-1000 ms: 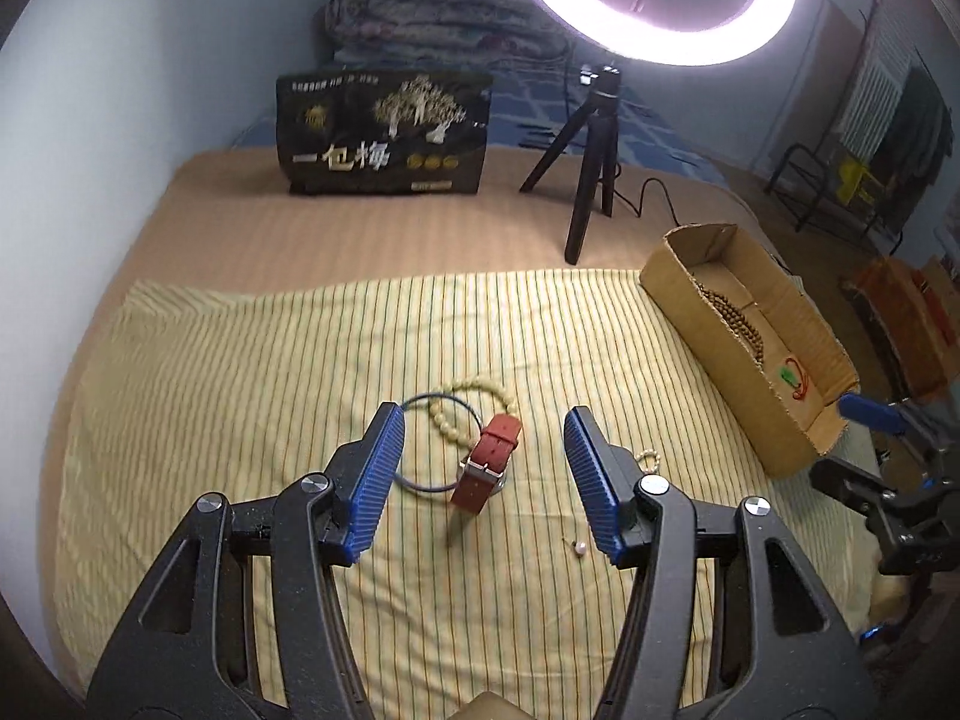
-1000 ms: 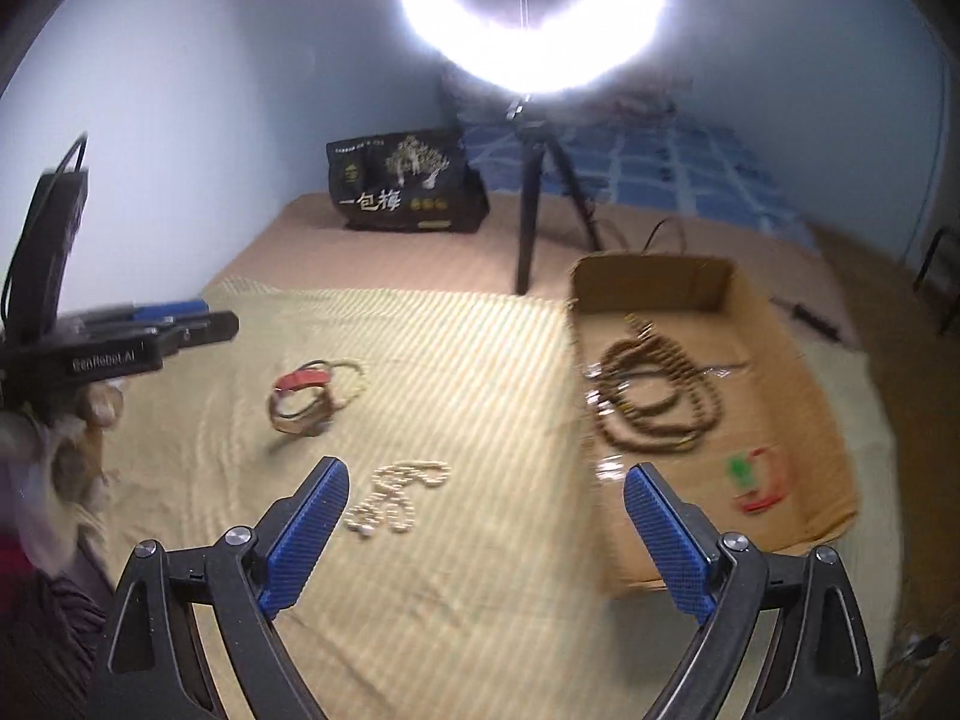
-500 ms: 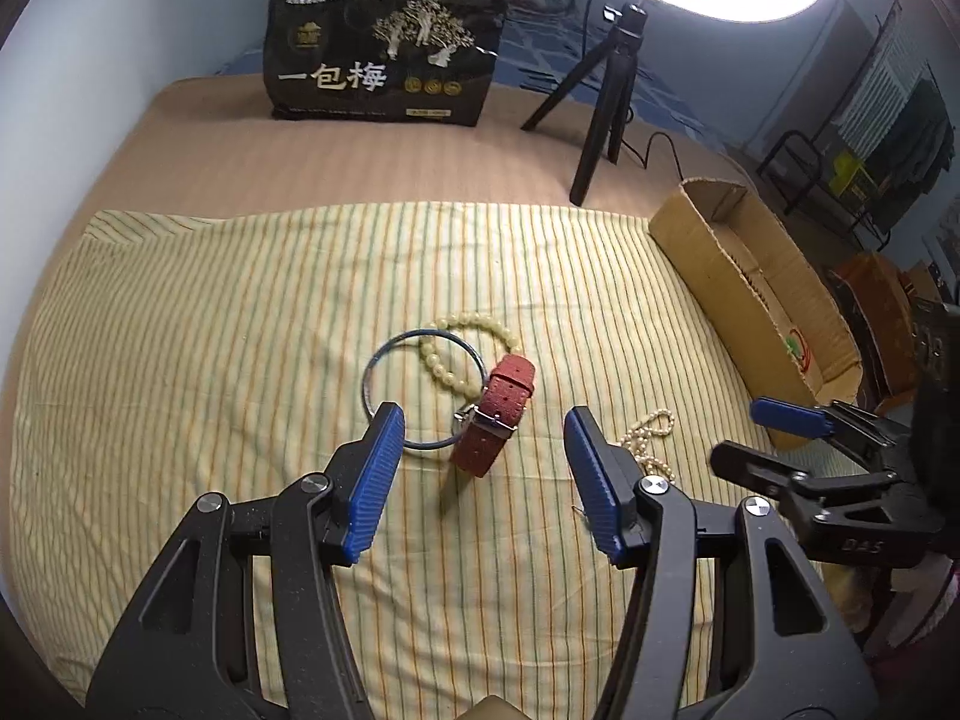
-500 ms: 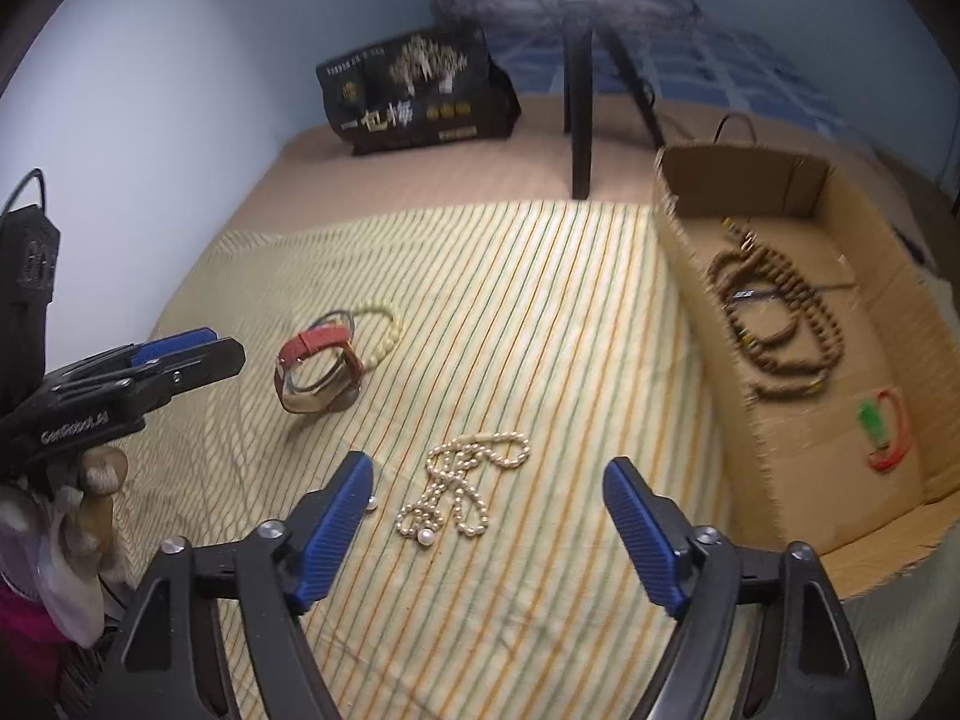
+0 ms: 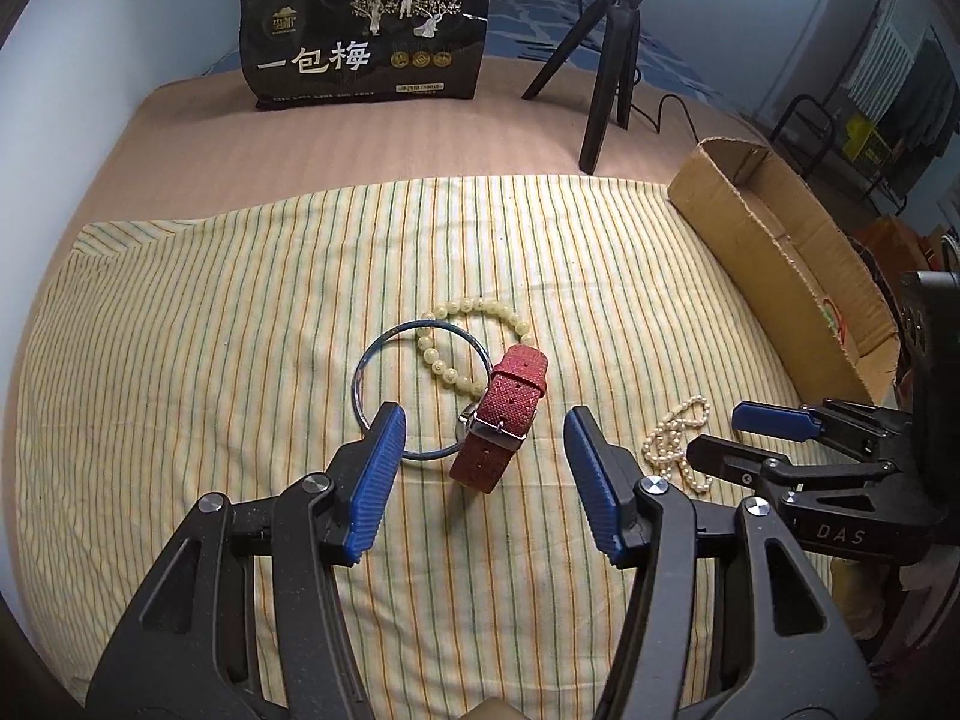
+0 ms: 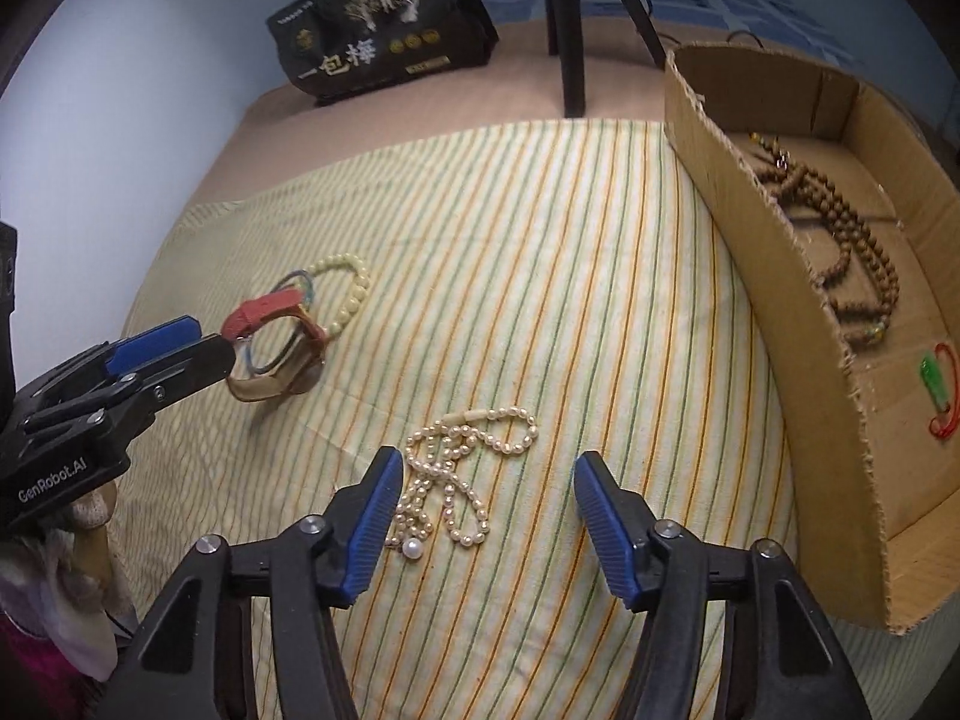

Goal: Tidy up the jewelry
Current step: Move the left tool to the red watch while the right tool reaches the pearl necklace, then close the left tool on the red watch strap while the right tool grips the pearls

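Note:
A red strap watch point(image 5: 501, 420) lies on the striped cloth, over a metal bangle point(image 5: 384, 378) and a pale bead bracelet point(image 5: 456, 342). My left gripper point(image 5: 480, 450) is open and empty, its jaws on either side of the watch. A pearl necklace point(image 6: 456, 480) lies heaped on the cloth. My right gripper point(image 6: 483, 507) is open and empty just above it. The cardboard box point(image 6: 768, 276) at the right holds a brown bead necklace point(image 6: 852, 252) and a red and green piece point(image 6: 936, 390).
A black printed bag point(image 5: 366, 36) and a black tripod point(image 5: 606, 60) stand beyond the cloth. The box wall point(image 5: 774, 252) borders the cloth on the right. The left gripper shows in the right wrist view point(image 6: 156, 354), the right gripper in the left wrist view point(image 5: 762, 438).
Both grippers have moved forward and down toward the cloth. The left one has closed in on the watch, the right one on the pearl necklace. Both stay open.

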Available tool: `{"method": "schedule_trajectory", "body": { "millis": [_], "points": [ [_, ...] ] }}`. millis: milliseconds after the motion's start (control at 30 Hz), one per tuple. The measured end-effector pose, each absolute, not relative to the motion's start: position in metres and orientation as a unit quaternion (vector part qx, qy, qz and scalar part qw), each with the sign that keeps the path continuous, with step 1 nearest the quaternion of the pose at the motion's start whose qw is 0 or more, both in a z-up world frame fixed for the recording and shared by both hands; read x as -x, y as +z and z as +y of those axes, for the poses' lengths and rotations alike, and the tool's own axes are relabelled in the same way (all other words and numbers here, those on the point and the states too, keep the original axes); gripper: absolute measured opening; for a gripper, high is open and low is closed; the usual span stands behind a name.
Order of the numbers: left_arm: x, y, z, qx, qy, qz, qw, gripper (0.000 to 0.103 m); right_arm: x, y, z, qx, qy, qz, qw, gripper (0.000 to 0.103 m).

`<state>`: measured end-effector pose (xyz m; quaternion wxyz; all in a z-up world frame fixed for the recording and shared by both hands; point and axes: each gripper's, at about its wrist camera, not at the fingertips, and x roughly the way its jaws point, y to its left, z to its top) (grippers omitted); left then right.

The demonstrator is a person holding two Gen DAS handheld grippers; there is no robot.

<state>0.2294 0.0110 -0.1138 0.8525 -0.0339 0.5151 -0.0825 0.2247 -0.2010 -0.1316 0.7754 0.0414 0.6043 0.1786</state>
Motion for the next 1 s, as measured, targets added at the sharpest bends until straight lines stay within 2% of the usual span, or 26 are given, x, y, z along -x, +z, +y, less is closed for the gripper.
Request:
{"method": "schedule_trajectory", "body": {
  "millis": [400, 500, 567, 633, 733, 867, 933, 1000],
  "points": [
    [-0.234, -0.122, 0.01, 0.039, -0.078, 0.523, 0.848, 0.052, -0.228, -0.142, -0.172, -0.019, 0.189, 0.611, 0.768, 0.05],
    [-0.236, -0.127, 0.009, 0.038, -0.077, 0.528, 0.845, 0.046, -0.229, -0.145, -0.162, 0.012, 0.182, 0.609, 0.772, 0.045],
    [-0.238, -0.13, 0.009, 0.037, -0.076, 0.531, 0.843, 0.045, -0.227, -0.146, -0.158, 0.031, 0.177, 0.607, 0.774, 0.042],
    [-0.239, -0.132, 0.007, 0.034, -0.076, 0.534, 0.842, 0.037, -0.225, -0.147, -0.154, 0.053, 0.176, 0.602, 0.777, 0.04],
    [-0.241, -0.136, 0.004, 0.029, -0.077, 0.538, 0.839, 0.026, -0.223, -0.147, -0.152, 0.075, 0.174, 0.595, 0.781, 0.03],
    [-0.241, -0.138, 0.0, 0.026, -0.08, 0.537, 0.839, 0.021, -0.226, -0.146, -0.162, 0.066, 0.172, 0.594, 0.783, 0.007],
    [-0.24, -0.137, -0.001, 0.025, -0.082, 0.537, 0.839, 0.016, -0.229, -0.148, -0.164, 0.051, 0.175, 0.596, 0.782, 0.006],
    [-0.239, -0.136, 0.0, 0.026, -0.082, 0.536, 0.84, 0.016, -0.23, -0.147, -0.166, 0.045, 0.177, 0.594, 0.783, 0.005]
  ]
}}
